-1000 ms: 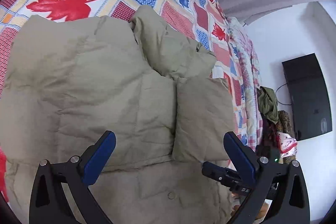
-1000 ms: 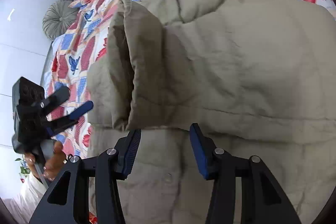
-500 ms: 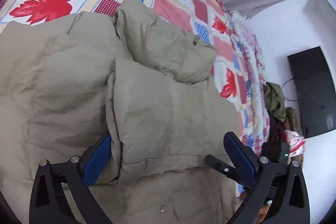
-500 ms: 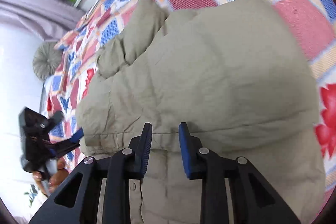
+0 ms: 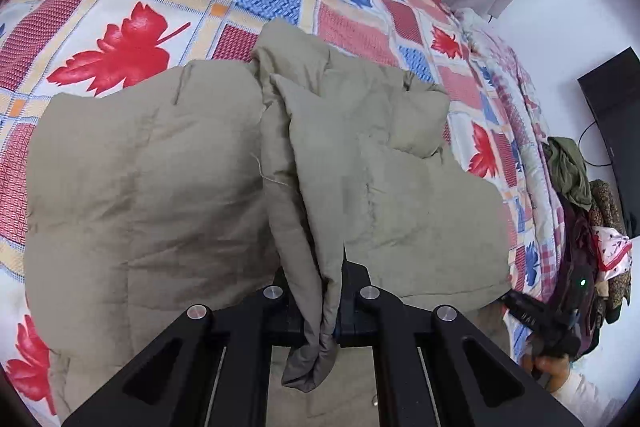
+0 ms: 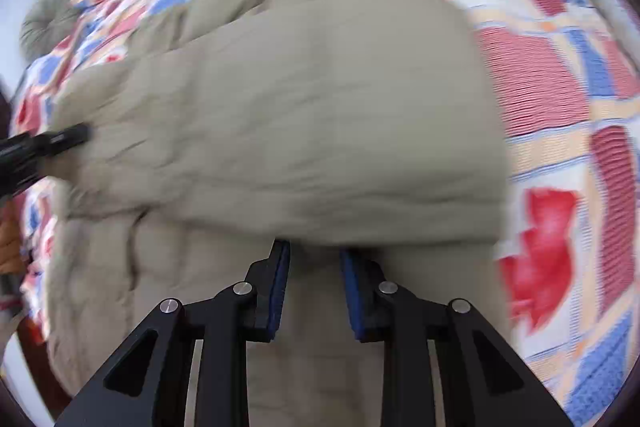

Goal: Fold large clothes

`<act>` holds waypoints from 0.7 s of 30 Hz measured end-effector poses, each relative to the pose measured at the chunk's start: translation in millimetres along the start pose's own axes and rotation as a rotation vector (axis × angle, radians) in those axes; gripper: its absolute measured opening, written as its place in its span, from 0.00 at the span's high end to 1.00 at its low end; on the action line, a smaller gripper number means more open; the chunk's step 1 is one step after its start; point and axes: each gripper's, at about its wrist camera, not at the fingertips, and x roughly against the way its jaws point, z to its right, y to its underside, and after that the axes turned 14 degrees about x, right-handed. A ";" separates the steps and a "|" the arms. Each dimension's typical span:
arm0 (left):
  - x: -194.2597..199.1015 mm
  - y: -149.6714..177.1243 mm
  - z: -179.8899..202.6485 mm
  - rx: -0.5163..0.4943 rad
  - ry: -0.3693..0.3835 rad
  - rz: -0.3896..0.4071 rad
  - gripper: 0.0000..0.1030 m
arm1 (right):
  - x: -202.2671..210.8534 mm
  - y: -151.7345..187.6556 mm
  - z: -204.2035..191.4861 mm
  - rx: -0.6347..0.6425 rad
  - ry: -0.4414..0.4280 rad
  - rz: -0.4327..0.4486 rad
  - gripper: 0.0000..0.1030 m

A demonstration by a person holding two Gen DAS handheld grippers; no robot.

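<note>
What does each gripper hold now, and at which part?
The left gripper is shut on a bunched fold of the khaki padded jacket. The right gripper is partly open at the jacket's folded edge; whether it grips is unclear.

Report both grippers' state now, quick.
Left gripper: shut on a fold of the khaki jacket.
Right gripper: part open, jacket edge between its fingers; grip unclear.

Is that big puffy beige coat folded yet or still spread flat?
Partly folded: the puffy beige coat has a flap doubled over its body on the leaf-patterned bedspread, its edge pinched in the left gripper.
</note>
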 end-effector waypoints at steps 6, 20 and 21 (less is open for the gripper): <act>-45.5 15.2 -19.6 -0.030 -0.114 -0.033 0.90 | 8.8 0.0 51.3 -0.118 0.110 0.061 0.89; 28.0 9.1 -31.1 -0.045 -0.284 0.133 0.89 | 14.1 21.8 55.0 -0.156 0.037 -0.011 0.87; 30.3 7.6 -27.0 -0.052 -0.270 0.134 0.89 | 22.5 26.6 53.9 -0.152 0.024 -0.003 0.86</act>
